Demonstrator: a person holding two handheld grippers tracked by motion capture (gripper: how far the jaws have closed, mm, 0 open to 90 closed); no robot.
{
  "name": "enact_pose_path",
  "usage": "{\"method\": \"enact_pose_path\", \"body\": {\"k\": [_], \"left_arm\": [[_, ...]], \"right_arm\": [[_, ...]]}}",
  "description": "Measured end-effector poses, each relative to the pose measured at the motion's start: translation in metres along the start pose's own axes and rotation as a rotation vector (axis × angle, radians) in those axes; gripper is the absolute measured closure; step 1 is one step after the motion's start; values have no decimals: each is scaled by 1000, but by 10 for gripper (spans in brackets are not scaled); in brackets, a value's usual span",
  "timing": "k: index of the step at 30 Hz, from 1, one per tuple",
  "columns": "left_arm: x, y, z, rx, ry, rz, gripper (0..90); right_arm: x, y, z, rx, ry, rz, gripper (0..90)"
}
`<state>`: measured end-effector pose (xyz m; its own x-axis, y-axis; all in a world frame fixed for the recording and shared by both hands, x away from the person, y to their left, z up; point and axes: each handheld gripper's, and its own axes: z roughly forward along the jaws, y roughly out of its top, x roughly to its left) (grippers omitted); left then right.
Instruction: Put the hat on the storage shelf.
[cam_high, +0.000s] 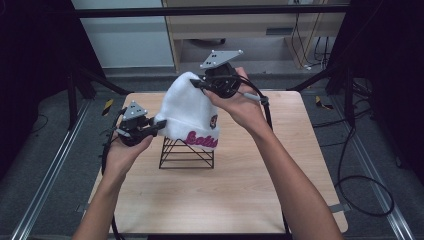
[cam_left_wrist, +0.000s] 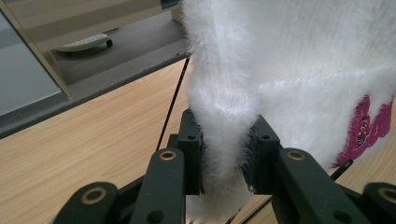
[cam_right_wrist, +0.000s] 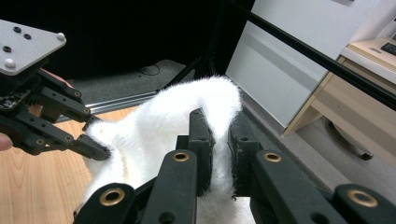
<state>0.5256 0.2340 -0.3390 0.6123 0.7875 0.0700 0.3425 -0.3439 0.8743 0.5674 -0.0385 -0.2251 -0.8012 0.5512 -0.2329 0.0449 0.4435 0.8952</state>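
A fluffy white beanie with pink lettering on its cuff hangs over a black wire stand in the middle of the table. My left gripper is shut on the cuff's left edge; in the left gripper view a fold of white fur is pinched between the jaws of that gripper. My right gripper is shut on the crown of the hat, and the right gripper view shows the fur squeezed between the jaws of that gripper. The left gripper appears there too, at the left.
The light wooden table has bare surface in front of and to the right of the stand. Black cables lie on the grey floor at the right. A wooden cabinet stands behind the table, beyond a black frame bar.
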Motion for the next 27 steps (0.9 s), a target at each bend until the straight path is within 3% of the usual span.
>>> {"method": "enact_pose_path", "body": {"k": [6, 12, 27], "left_arm": [[-1, -4, -3, -5, 13, 11, 718], [-2, -19, -7, -25, 11, 2, 720], [-2, -39, -2, -12, 8, -14, 716]], "right_arm": [[6, 2, 1, -5, 13, -9, 827], [16, 3, 1, 3, 27, -36, 826], [27, -7, 6, 49, 49, -63, 824]]}}
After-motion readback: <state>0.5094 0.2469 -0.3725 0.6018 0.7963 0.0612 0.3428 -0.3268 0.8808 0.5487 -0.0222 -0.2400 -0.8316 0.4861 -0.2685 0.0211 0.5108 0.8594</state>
